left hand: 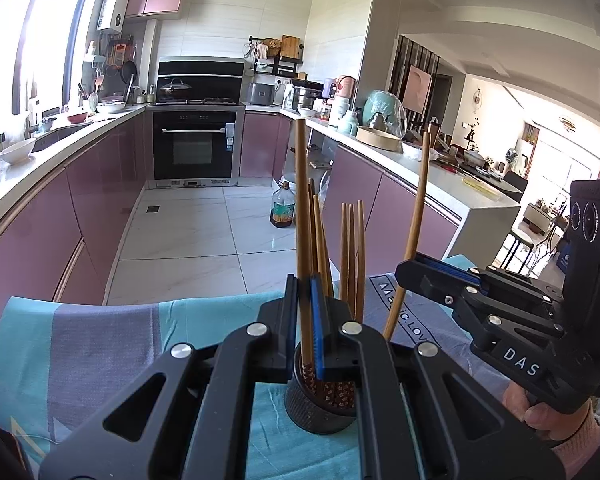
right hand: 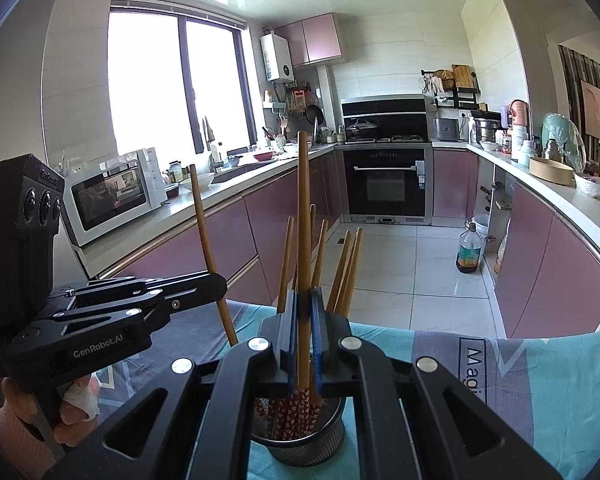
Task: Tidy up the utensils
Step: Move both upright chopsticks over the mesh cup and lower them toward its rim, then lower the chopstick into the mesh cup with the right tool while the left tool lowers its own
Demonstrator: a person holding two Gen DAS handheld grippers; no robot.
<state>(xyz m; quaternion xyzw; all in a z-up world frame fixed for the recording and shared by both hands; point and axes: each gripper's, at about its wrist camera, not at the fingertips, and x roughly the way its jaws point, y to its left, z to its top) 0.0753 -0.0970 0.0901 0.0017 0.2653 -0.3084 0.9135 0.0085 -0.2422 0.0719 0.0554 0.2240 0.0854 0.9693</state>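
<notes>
1. Both grippers were over a dark mesh utensil holder (right hand: 298, 436) standing on a teal and grey cloth (right hand: 540, 392), near its far edge.
2. Left gripper (left hand: 305, 320): jaws nearly closed, pads pinching one chopstick (left hand: 302, 200) upright, its patterned lower end down inside the holder.
3. Right gripper (right hand: 304, 332): jaws likewise almost shut on a second chopstick (right hand: 303, 208), held vertical, its lower end in the holder too.
4. Each stick sat between its pads at roughly mid-shaft, with the top well above the jaws.
5. Remaining chopsticks (right hand: 340, 272) stood loose in the holder, fanned out, just beyond the jaws.
6. Handling, judged: wooden sticks look light, stiff and thin, with a smooth finish, so they could pivot or slip in the pads. A mid-shaft grip seems best.
7. Holder looked light, may tip if sticks get levered sideways.
</notes>
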